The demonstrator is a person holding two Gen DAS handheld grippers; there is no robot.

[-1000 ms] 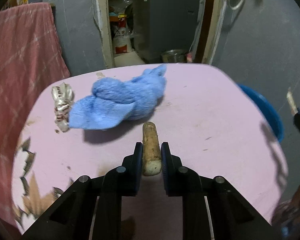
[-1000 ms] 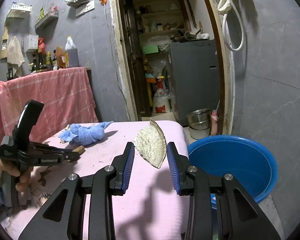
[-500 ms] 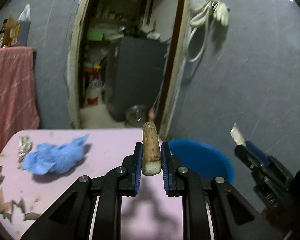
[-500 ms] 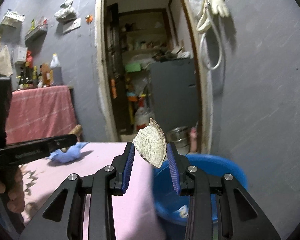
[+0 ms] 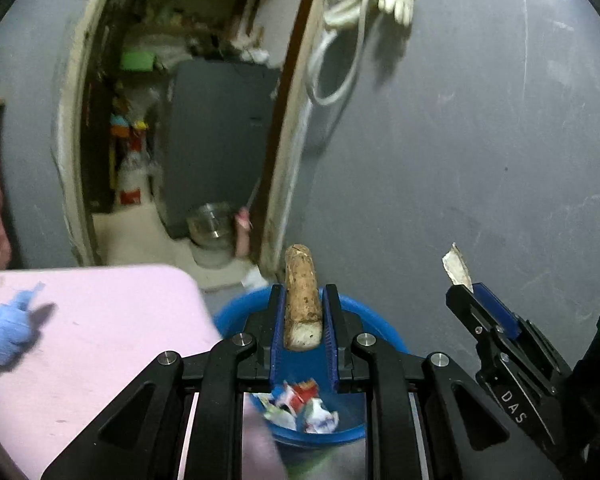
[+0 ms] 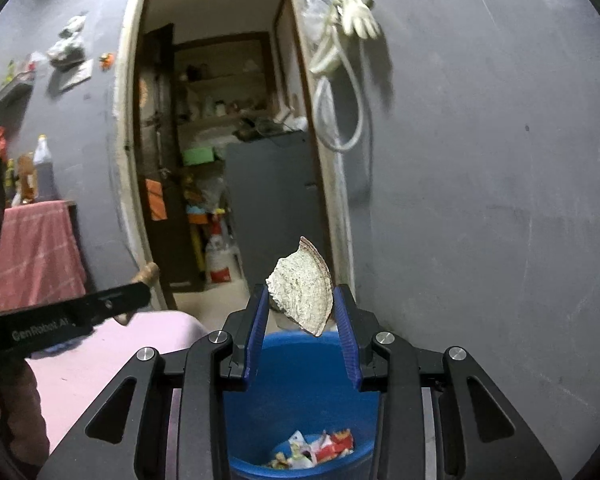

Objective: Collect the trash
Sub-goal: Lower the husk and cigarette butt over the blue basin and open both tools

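A grey wall [image 6: 480, 160] fills the background, with an open doorway [image 6: 220, 140] into a cluttered storeroom and a white glove [image 6: 358, 16] and hose hanging beside its frame. Your pink surface [image 5: 100, 340] sits low on the left, a crumpled blue cloth [image 5: 2, 328] lying on it near the left edge. Just past the surface's corner stands the blue tub [image 6: 300, 392], with colourful wrappers [image 6: 312, 450] lying at its bottom. Your left tongs [image 5: 303, 316] are clamped on a brown root-like stick [image 5: 302, 300], which points forward and up above the tub. Your right tongs [image 6: 301, 318] are pressed against the two sides of a pale curved shard [image 6: 302, 292], perhaps a piece of shell, held upright over the tub's opening. From the left view your right tongs appear off to the right, near but apart from the left ones, the shard's tip poking above them.
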